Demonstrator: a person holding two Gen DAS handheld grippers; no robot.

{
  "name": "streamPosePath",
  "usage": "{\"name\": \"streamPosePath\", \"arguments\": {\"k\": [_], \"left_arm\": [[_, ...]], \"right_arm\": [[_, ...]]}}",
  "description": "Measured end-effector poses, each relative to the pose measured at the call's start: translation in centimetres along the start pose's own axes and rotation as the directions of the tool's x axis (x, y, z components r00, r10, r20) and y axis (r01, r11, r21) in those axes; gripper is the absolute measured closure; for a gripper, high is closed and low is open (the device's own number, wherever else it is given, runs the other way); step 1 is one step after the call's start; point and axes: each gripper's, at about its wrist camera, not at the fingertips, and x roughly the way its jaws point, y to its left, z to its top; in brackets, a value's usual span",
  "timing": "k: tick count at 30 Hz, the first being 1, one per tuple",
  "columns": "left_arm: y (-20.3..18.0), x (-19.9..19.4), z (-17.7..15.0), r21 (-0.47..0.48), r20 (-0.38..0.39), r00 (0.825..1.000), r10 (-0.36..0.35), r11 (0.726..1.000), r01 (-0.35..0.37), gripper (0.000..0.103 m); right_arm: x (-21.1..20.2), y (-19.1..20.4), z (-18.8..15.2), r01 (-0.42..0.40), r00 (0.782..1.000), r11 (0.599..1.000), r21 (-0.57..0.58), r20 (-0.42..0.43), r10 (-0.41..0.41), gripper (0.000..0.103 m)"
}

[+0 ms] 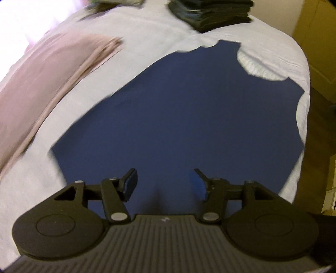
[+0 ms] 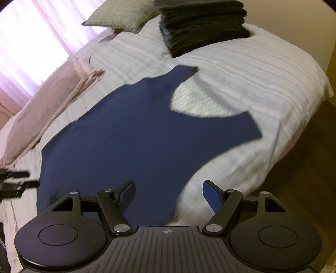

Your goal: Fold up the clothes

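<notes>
We hold our left gripper with its fingers spread wide apart and nothing between them, hovering over the lower part of the navy sleeveless top, which lies flat ahead of and beneath it on the white bedcover. Our right gripper is likewise spread wide and empty; its left finger hangs over the blue cloth while its right finger hangs over bare cover, so the garment's side edge runs between them. The top's neckline and shoulder straps point away from both grippers. Beyond them, at the far end of the bed, sits a stack of dark folded clothes, with a grey pillow to its left. Left of both grippers lies a pinkish folded cloth. At the left edge of the right wrist view, part of the other gripper shows beside the top's hem
</notes>
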Motion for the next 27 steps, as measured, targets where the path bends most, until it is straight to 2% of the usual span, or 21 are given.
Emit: {"name": "streamPosePath", "arguments": {"k": [2,3,4,9,13,16,20,27], "left_arm": [[1.2,-2.3,-3.7,-0.049,0.007,1.000,0.008,0.999,-0.008,0.038],[1.8,-3.2,-5.5,-0.068,0.005,1.000,0.011,0.998,-0.010,0.038],[2.4,-4.1,-7.1,-0.084,-0.003,1.000,0.014,0.996,-0.014,0.038],[4.3,-7.3,-14.0,-0.143,-0.032,0.999,0.025,0.989,-0.029,0.038],[4.5,-8.7,-17.4,-0.177,-0.051,0.998,0.029,0.983,-0.037,0.038],[4.0,-9.5,-18.5,-0.202,-0.063,0.998,0.026,0.979,-0.038,0.037],[2.4,-10.1,-18.4,-0.232,-0.069,0.998,0.015,0.972,-0.031,0.036],[-0.3,-10.7,-16.0,-0.369,-0.057,0.998,0.008,0.929,-0.028,0.031]], "right_arm": [[-1.0,2.7,-2.2,0.011,1.000,1.000,-0.025,-0.001,-0.011,0.026],[-1.3,3.9,-3.0,0.020,1.000,0.999,-0.038,-0.003,-0.020,0.020],[-1.7,5.0,-3.9,0.028,1.000,0.998,-0.052,-0.006,-0.028,0.019],[-3.2,9.8,-6.5,0.025,0.999,0.990,-0.142,-0.033,-0.030,0.018],[-2.9,11.7,-7.3,0.045,0.995,0.972,-0.230,-0.072,-0.063,0.018],[-2.7,13.2,-7.9,0.057,0.991,0.954,-0.295,-0.099,-0.090,0.018],[-2.4,14.0,-8.3,0.062,0.986,0.930,-0.362,-0.125,-0.114,0.018],[-3.5,13.7,-7.2,0.106,0.983,0.907,-0.409,-0.096,-0.158,0.018]]}}
